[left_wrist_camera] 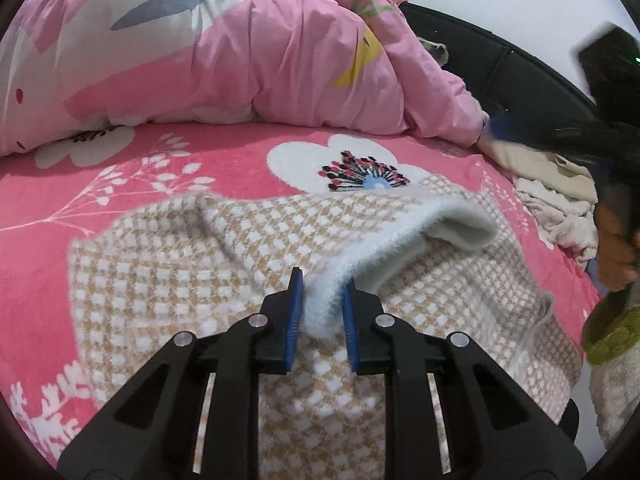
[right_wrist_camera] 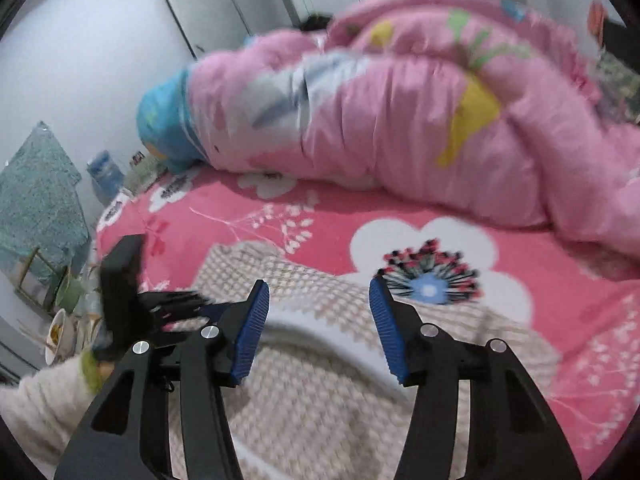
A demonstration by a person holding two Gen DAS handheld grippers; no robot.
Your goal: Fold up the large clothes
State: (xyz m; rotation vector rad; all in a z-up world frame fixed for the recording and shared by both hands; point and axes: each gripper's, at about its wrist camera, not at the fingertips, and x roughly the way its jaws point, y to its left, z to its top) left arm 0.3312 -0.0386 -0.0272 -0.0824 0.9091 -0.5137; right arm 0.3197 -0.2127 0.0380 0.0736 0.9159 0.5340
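A bed's pink flower-printed sheet (right_wrist_camera: 320, 216) lies below a crumpled pink quilt (right_wrist_camera: 420, 120); behind the quilt, a plain white wall (right_wrist_camera: 80, 60).

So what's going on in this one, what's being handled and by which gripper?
A person with a gripper in each hand is folding a checked beige-and-white garment on a bed with a pink flowered sheet. The left gripper is pinched on the garment's white fleecy edge, lifting it into a fold. The right gripper is open above the garment, its pads clear of the cloth. A pink quilt is bunched up behind.
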